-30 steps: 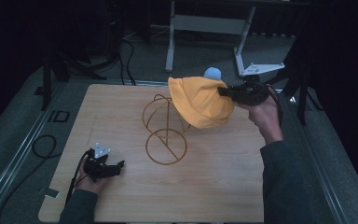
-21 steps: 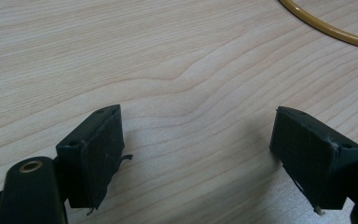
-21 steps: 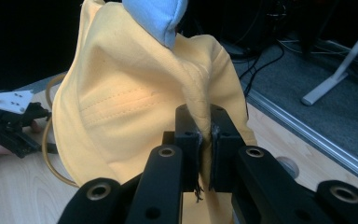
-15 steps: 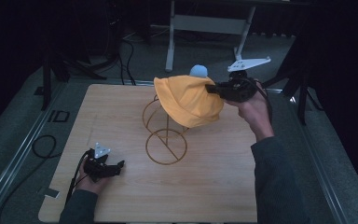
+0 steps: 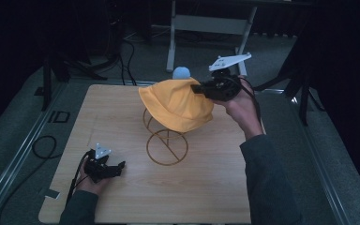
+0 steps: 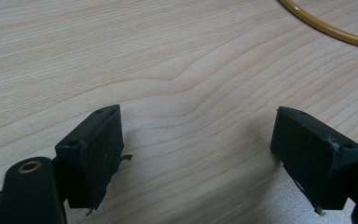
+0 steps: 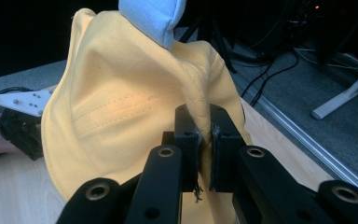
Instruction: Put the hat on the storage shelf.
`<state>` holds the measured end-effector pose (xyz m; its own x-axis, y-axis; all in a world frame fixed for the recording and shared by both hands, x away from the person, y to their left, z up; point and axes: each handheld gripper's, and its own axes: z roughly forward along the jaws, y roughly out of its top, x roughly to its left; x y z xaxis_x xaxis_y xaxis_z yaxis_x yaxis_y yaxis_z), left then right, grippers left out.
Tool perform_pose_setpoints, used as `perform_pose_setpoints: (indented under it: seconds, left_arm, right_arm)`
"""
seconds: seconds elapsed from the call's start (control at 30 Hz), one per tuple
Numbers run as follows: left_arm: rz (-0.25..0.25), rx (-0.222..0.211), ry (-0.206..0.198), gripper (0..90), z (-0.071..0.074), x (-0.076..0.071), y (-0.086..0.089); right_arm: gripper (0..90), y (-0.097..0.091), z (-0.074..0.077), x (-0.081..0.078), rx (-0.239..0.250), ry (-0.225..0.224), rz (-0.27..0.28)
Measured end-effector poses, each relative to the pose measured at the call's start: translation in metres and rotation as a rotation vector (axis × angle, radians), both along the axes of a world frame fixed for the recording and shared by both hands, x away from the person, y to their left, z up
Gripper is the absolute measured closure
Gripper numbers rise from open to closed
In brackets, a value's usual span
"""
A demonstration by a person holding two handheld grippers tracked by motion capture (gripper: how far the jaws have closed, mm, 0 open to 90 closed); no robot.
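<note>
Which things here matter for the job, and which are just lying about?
In play: yellow hat, pinched by the right gripper; gold wire stand under it.
Idle: left gripper, open on the table; white desk frame and floor cables behind.

Yellow hat, pale-blue pompom

The right gripper, clamped on a fold of the yellow hat, has shifted from the right of centre toward the upper centre of the high view and sits slightly higher in the frame. The hat has travelled with it, moving left and up so that it now hangs more squarely over the top of the gold wire stand. The blue pompom has moved leftward and upward with the hat.
</note>
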<state>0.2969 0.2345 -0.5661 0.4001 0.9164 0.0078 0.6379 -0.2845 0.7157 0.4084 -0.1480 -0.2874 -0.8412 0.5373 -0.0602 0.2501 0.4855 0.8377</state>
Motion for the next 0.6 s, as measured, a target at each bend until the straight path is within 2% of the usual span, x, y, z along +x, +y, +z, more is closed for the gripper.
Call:
perform_pose_setpoints:
  seconds: [0.13, 0.2, 0.37, 0.53, 0.6]
  left_arm:
    - [-0.001, 0.002, 0.0, 17.3, 0.0, 0.0, 0.0]
    - [-0.001, 0.002, -0.001, 17.3, 0.0, 0.0, 0.0]
    - [0.0, 0.001, -0.003, 17.3, 0.0, 0.0, 0.0]
    - [-0.001, 0.003, -0.002, 17.3, 0.0, 0.0, 0.0]
    - [0.0, 0.002, -0.003, 17.3, 0.0, 0.0, 0.0]
  right_arm:
    - [83.9, 0.021, -0.003, -0.001, -0.041, -0.013, 0.027]
    - [83.9, 0.024, -0.003, -0.002, -0.046, -0.012, 0.028]
    - [83.0, 0.047, -0.001, -0.004, -0.089, -0.035, 0.042]
    - [82.2, 0.061, 0.0, -0.007, -0.106, -0.047, 0.055]
    - [82.2, 0.07, -0.005, -0.008, -0.14, -0.042, 0.07]
